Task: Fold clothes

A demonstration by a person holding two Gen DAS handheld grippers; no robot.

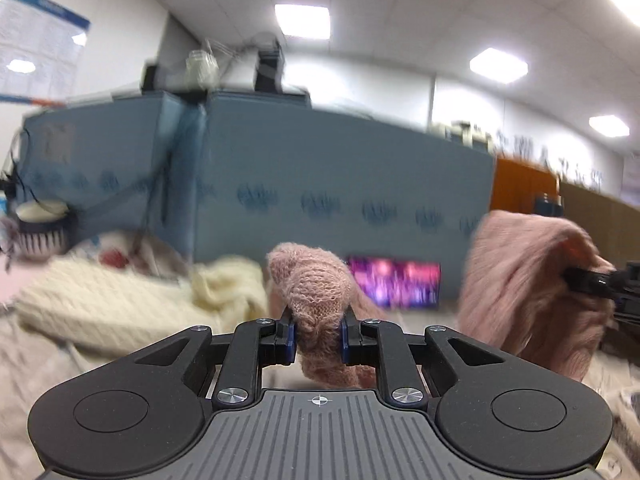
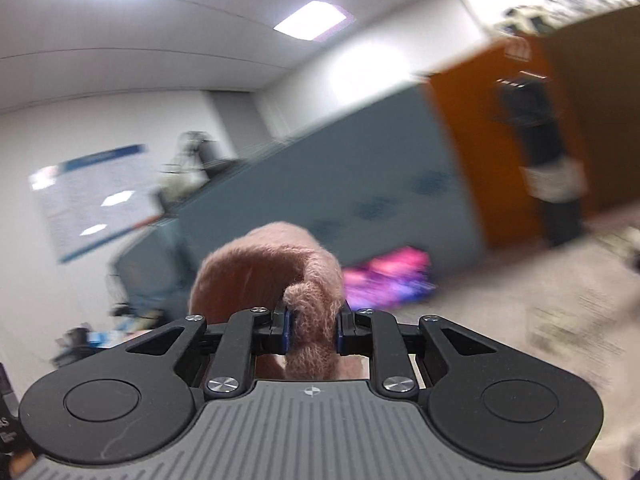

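Left tool [image 1: 318,336]: clamped on a bunched fold of the pink knit sweater [image 1: 316,292], which is held raised.
Right tool [image 2: 313,332]: clamped on another fold of the same sweater.
Cream knit garment [image 1: 120,300]: seen lying left of the left tool.
Blue partition [image 1: 320,168]: seen beyond both tools.

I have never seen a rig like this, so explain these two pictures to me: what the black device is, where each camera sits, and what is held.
A person holds a two-finger gripper in each hand, each with a fisheye camera looking along its fingers. The left gripper is shut on a bunch of pink knit sweater. The right gripper pinches another part of it. The left view also shows the right gripper at the far right. A cream knit garment lies on the surface behind.
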